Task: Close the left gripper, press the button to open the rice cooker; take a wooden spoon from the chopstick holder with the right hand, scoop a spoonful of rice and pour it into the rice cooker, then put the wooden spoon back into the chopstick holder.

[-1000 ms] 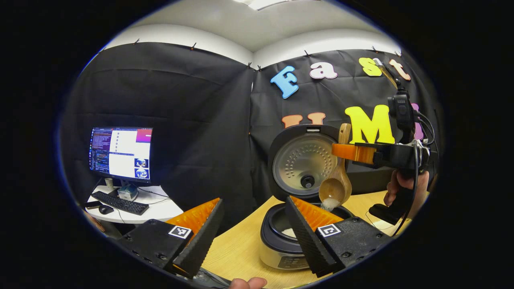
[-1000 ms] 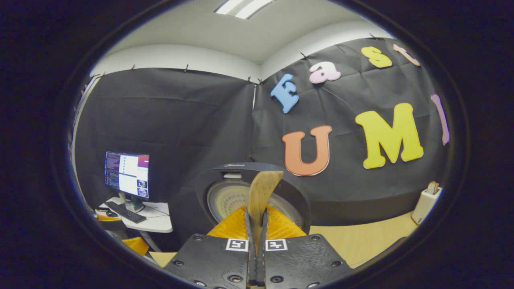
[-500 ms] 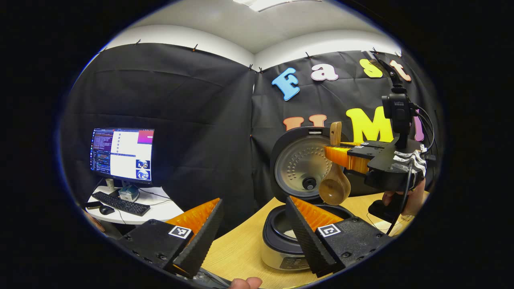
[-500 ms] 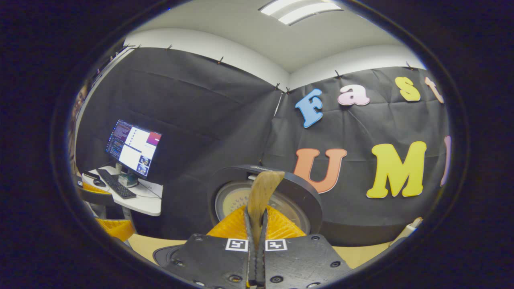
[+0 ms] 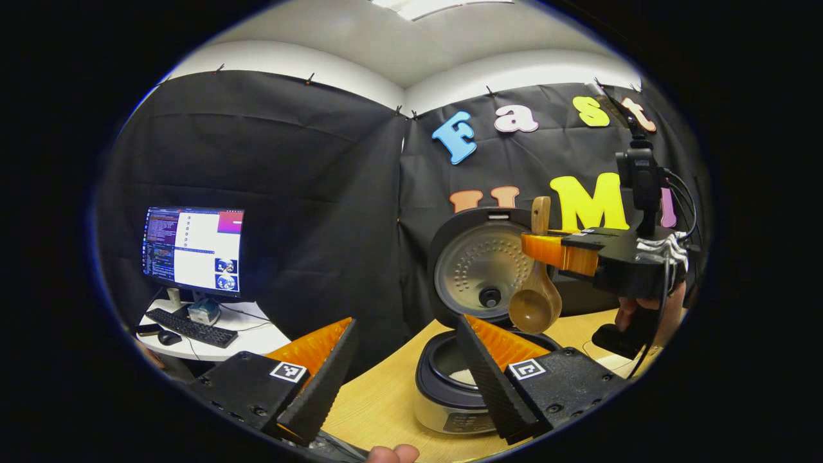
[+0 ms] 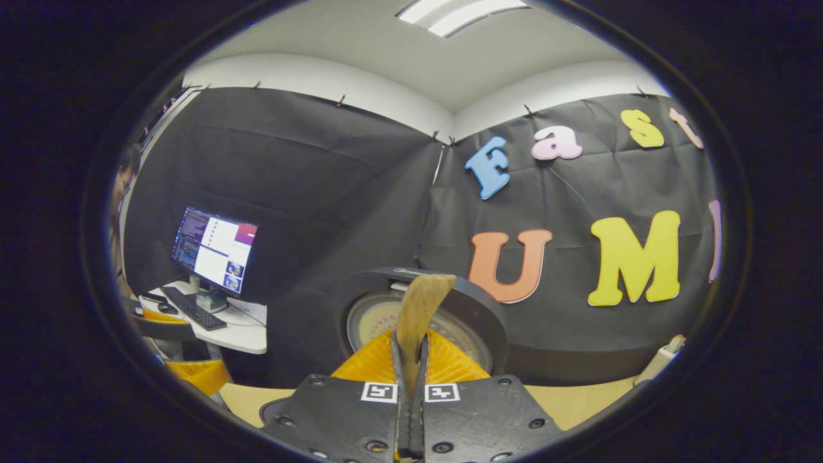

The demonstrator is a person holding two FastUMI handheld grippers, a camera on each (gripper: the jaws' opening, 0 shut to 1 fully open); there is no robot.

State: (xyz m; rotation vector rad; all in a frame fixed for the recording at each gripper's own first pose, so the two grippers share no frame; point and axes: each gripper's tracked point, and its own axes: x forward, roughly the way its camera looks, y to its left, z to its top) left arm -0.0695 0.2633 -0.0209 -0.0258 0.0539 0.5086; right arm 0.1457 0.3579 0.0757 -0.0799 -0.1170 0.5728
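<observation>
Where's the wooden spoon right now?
In the left gripper view, the wooden spoon hangs bowl-down, clamped in the right hand-held gripper, just above the open rice cooker and in front of its raised lid.

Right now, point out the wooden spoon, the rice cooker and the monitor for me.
wooden spoon [image 5: 535, 307]: left gripper view, on its bowl, hanging above the cooker.
rice cooker [image 5: 481, 269]: left gripper view, on the inside of its raised lid.
monitor [image 5: 193, 249]: left gripper view, on its lit screen.

Rice cooker [image 6: 411, 302] lid rim: small script, too blurred to read.
Rice cooker front panel: markings too small to read.
Left gripper [image 5: 411, 360] fingers [image 5: 524, 370]: square black-and-white marker tags, no letters.
</observation>
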